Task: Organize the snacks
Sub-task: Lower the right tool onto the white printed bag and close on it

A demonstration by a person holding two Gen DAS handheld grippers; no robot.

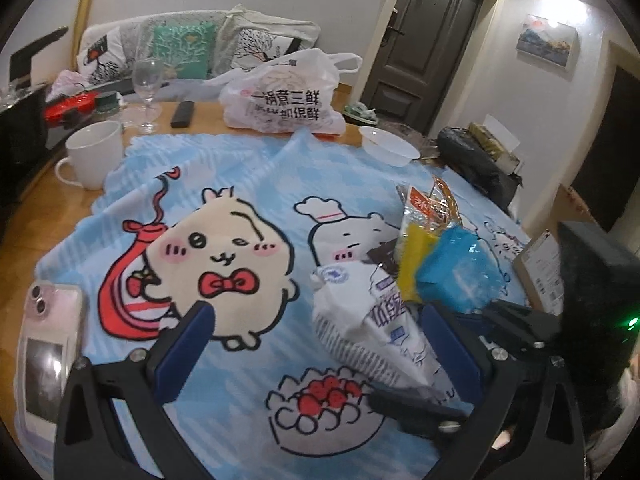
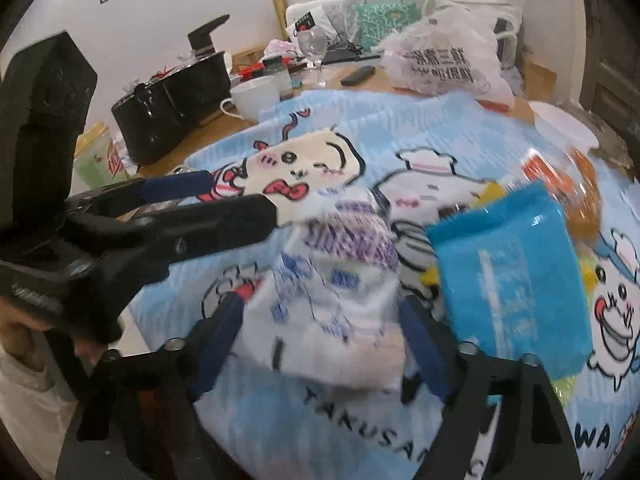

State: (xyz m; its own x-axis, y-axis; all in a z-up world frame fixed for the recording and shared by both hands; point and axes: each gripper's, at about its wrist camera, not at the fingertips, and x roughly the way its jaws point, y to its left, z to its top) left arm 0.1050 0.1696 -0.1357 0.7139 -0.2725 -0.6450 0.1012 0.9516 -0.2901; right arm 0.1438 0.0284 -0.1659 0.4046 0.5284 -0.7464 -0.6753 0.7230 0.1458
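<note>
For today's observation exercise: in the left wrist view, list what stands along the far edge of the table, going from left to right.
White mug → wine glass → black remote → printed plastic bag → white bowl.

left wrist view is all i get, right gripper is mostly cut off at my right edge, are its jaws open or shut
observer: Open wide. The right gripper has the white packet between its fingers.
operator: anything left of the mug
observer: Two black pots stand on the table beside the mug.
operator: is the blue packet in those jaws too
observer: No, the blue packet sits outside the right-hand finger.
</note>
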